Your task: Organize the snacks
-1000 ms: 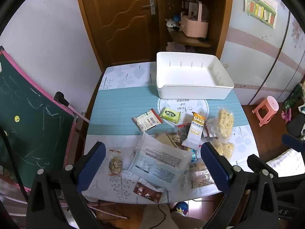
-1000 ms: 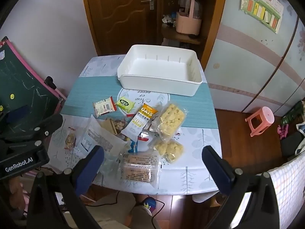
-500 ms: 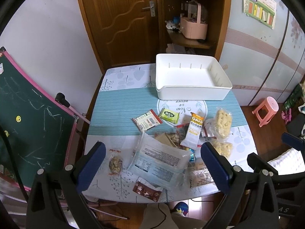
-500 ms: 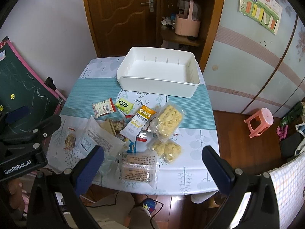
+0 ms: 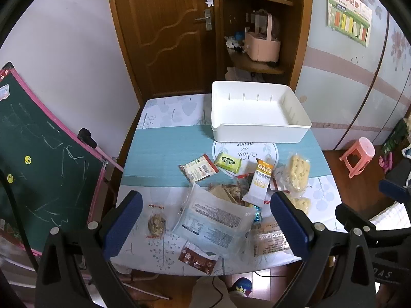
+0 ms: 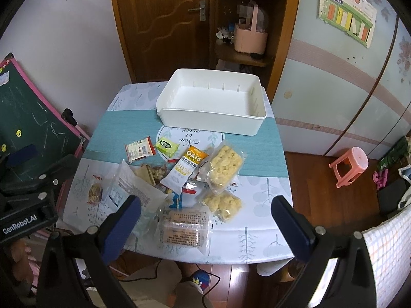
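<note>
An empty white bin (image 5: 257, 113) (image 6: 213, 102) stands at the far side of the table. Several snack packets lie in a loose pile on the near half: a large clear bag (image 5: 213, 218) (image 6: 131, 190), an OATS bar (image 5: 260, 182) (image 6: 186, 169), a green packet (image 5: 228, 162) (image 6: 167, 146), a red-edged packet (image 5: 199, 170) (image 6: 140, 149) and yellow puffed snacks (image 5: 295, 172) (image 6: 224, 165). My left gripper (image 5: 205, 228) is open and empty, held high above the near edge. My right gripper (image 6: 205, 228) is open and empty too, above the near edge.
The small table (image 5: 159, 154) wears a teal runner and stands against a wooden door (image 5: 167, 25). A green chalkboard (image 5: 38, 159) leans at the left. A pink stool (image 6: 349, 164) stands on the floor at the right. A shelf with a pink basket (image 5: 262, 43) is behind the bin.
Both views have drifted slightly back and up from the table. Nothing on the table has moved and both grippers stay open.
</note>
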The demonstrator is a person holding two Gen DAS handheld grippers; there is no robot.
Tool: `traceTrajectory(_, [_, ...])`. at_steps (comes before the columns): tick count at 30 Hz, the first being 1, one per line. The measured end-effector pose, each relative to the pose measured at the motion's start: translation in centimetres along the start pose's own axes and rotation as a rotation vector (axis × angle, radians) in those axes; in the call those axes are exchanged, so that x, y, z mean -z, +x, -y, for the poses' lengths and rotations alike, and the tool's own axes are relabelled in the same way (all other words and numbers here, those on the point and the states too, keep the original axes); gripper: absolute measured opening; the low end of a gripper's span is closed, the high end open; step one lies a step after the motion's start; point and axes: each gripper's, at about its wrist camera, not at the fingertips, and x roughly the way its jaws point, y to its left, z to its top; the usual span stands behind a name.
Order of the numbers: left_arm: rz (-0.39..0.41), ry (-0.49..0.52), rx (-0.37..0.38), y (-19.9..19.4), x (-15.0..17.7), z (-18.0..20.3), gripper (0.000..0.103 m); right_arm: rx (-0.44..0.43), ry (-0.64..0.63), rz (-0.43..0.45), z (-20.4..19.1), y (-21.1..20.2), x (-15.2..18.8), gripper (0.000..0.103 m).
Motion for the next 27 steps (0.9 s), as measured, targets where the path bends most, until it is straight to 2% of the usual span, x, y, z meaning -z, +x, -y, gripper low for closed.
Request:
traceTrajectory(20, [0.054,0.003,0.002,-1.6,0.4,-0.8,0.100,-0.017,0.073,0.103,1.7,-2.2,-0.3,0.096])
traceTrajectory(25, [0.047,-0.020,0.009,-1.4,0.5,-1.4,0.099,-0.022,0.110,0.153,2.4,-2.9,-0.6,0.095])
traceTrajectory(27, [0.036,-0.034,0.002,-0.7,0.6,-2.1,0.099,-0.016,0.133,0.141,2.9,-2.5,-0.6,0.095])
